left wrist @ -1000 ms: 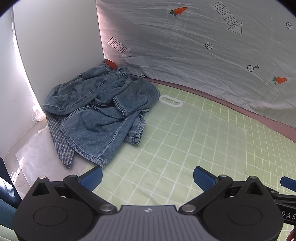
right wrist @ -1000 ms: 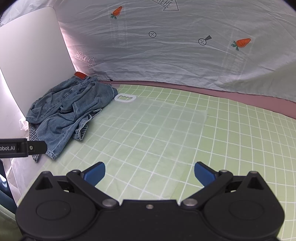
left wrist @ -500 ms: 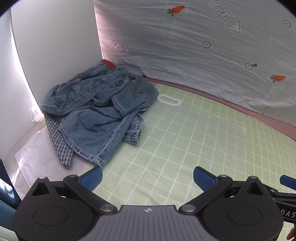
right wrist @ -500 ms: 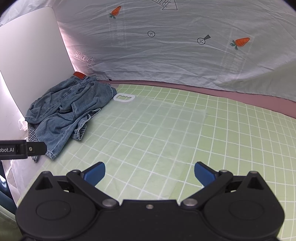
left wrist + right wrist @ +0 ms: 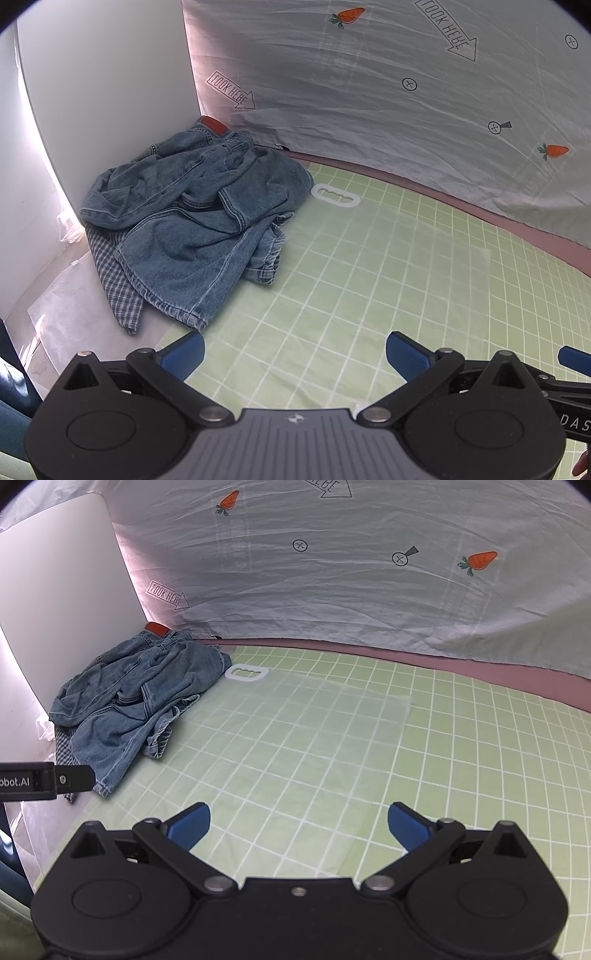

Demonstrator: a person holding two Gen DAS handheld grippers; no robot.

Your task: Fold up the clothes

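Observation:
A crumpled heap of blue denim jeans (image 5: 199,218) (image 5: 136,698) lies in the back left corner, partly on the green grid mat (image 5: 369,280) (image 5: 461,746). A blue checked cloth (image 5: 114,280) pokes out from under the heap's near side. My left gripper (image 5: 293,356) hovers open over the mat, a short way in front of and right of the heap, holding nothing. My right gripper (image 5: 298,825) is also open and empty, farther right over the mat. The left gripper's side (image 5: 44,781) shows at the right wrist view's left edge.
A translucent plastic sheet (image 5: 295,746) with a white handle cutout (image 5: 335,195) (image 5: 245,673) lies flat on the mat beside the jeans. A printed grey cloth backdrop (image 5: 388,92) hangs behind, and a white wall panel (image 5: 103,92) closes the left side. Clear plastic film (image 5: 62,306) covers the left floor.
Both views have shifted slightly, with the heap sitting a little lower and closer in the left wrist view. The clothes have not moved and both grippers stay open.

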